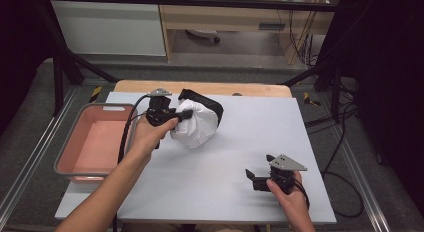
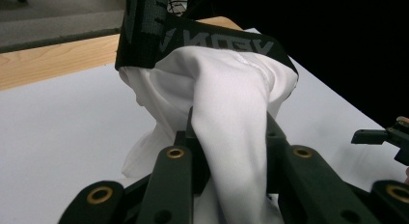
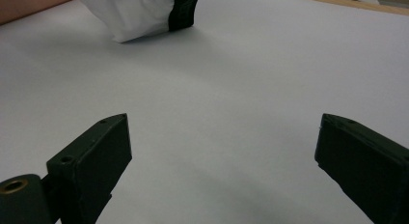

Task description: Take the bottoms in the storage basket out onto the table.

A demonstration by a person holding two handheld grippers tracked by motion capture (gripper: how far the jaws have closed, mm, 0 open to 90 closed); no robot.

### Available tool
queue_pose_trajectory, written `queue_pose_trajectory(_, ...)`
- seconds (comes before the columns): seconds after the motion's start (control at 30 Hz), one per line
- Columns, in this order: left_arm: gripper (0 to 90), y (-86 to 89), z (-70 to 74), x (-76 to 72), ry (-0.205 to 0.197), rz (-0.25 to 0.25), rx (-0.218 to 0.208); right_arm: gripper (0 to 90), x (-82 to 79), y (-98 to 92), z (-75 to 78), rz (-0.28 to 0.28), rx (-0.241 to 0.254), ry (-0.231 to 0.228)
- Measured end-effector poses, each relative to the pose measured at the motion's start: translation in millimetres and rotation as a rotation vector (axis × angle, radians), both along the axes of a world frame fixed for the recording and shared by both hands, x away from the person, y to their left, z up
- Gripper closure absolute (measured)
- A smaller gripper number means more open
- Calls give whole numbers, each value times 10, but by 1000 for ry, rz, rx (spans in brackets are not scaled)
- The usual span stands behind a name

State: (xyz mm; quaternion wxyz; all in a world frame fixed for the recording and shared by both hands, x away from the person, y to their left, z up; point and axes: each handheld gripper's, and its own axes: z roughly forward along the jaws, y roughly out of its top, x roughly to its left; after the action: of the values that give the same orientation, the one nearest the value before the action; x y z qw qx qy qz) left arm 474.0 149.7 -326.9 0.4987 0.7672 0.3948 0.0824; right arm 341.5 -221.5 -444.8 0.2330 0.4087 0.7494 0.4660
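Black claws [image 1: 186, 113] with brass-ringed screw holes, grey triangular plates, seemingly black cables.

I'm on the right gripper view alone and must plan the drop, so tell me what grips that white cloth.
Observer: The left gripper is shut on the white garment; fabric is pinched between its jaws.
Operator: Say what lies left of it.
Observer: A pink bin, nothing visible inside, at the table's left edge.
Operator: Describe the black strip.
Observer: An elastic waistband with grey lettering, too dark to read.
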Motion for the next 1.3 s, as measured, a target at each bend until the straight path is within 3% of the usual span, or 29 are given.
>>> queue_pose_trajectory(0.73,728,-53,-108,-11,20,-6,0,58,0,-1,0,0,-1,0)
queue_pose_trajectory(1.3,727,-144,-295,-50,46,-33,39,59,0,1,-3,2,-4,3)
